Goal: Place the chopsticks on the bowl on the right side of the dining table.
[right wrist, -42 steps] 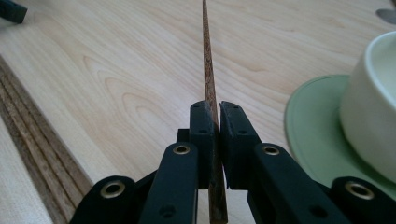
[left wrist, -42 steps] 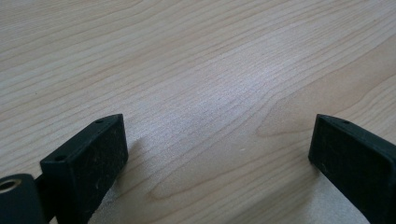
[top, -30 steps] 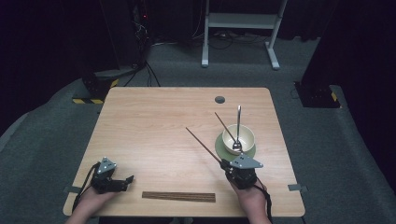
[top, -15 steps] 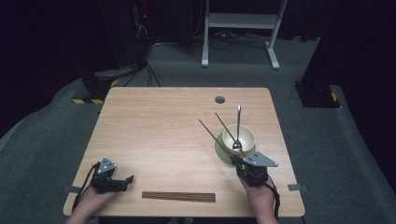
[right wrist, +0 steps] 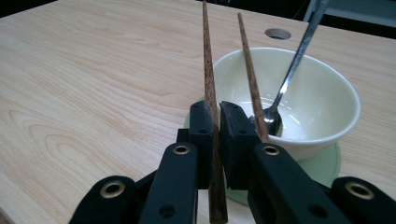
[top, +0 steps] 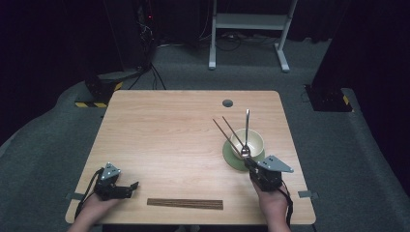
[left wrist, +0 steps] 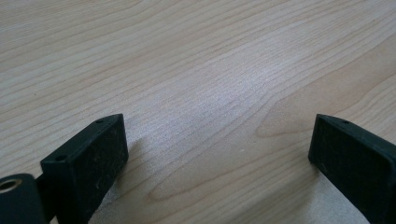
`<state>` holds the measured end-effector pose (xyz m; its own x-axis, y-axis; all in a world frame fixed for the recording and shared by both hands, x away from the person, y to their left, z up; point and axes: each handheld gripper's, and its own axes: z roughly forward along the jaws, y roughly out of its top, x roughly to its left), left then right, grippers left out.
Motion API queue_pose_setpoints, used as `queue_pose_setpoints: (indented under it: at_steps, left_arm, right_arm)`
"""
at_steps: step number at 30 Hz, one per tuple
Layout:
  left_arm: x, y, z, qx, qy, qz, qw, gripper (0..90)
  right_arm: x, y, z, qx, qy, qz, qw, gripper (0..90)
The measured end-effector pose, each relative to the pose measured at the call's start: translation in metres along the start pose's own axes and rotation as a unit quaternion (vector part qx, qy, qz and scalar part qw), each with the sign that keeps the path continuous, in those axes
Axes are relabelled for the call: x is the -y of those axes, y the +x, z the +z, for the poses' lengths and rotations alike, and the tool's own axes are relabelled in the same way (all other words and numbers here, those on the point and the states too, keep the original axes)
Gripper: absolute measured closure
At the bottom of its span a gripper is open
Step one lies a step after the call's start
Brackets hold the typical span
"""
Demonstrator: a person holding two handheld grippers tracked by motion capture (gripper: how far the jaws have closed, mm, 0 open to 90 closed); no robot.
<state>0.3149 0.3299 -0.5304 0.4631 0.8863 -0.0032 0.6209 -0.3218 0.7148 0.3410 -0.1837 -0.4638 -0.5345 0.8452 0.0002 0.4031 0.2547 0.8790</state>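
Note:
A pale green bowl (top: 252, 141) stands on a matching saucer (top: 231, 158) at the right of the table. A metal spoon (top: 246, 126) and one brown chopstick (top: 233, 129) lean inside it. My right gripper (top: 248, 164) sits just in front of the bowl, shut on a second chopstick (top: 225, 132) that slants up and away to the left. In the right gripper view the held chopstick (right wrist: 208, 74) rises from my right gripper (right wrist: 217, 109), beside the bowl (right wrist: 322, 105), the spoon (right wrist: 293, 65) and the other chopstick (right wrist: 249, 70). My left gripper (top: 129, 186) rests open near the front left.
Several dark wooden chopsticks (top: 185, 203) lie side by side along the front edge, between the two hands. A round cable hole (top: 227, 103) sits at the back of the table. In the left gripper view, bare wood (left wrist: 196, 70) lies between the wide-apart jaws of my left gripper (left wrist: 217, 140).
My right gripper has carried its chopstick to the right, up close against the bowl. The left gripper has stayed put.

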Motion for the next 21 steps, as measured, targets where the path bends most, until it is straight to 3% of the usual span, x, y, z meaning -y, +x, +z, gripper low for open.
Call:
queue_pose_setpoints:
  at_steps: [21]
  left_arm:
    - [0.0,-0.0001,0.0,0.001,0.0,0.0,1.0,4.8]
  right_arm:
    - [0.0025,-0.0081,0.005,0.029,0.012,0.011,0.9994,83.7]
